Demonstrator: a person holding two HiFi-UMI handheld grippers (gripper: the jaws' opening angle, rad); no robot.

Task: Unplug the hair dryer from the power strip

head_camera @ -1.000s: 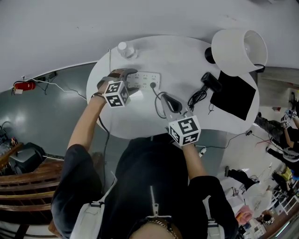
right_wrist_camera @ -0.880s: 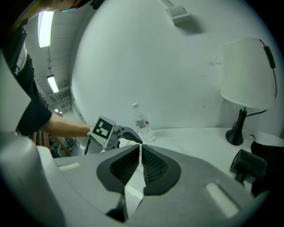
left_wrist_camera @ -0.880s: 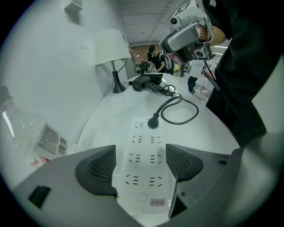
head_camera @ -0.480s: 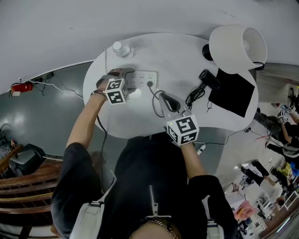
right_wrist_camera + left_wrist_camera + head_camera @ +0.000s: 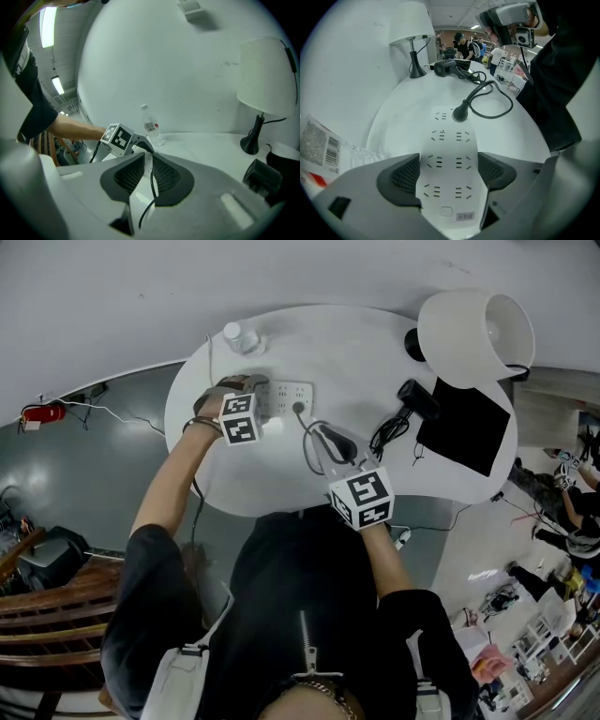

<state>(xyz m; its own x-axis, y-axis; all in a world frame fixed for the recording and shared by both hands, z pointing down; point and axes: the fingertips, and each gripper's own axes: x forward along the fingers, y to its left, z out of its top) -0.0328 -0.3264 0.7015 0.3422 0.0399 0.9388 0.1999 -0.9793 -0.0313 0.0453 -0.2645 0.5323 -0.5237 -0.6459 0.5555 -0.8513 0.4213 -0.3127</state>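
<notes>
White power strip (image 5: 449,140) lies lengthwise between the left gripper (image 5: 449,165)'s jaws, which have just been opening wide around it. The hair dryer's plug (image 5: 460,111) stands in the strip's far end. Right gripper (image 5: 148,172)'s jaws, just eased apart, bracket the cord (image 5: 151,186) near that plug.

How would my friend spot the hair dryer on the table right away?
Find the round white table, then the big white lamp at its far right. The hair dryer lies by the lamp's foot, beside a flat black mat. It is the only chunky black thing with a cord looped off it.
</notes>
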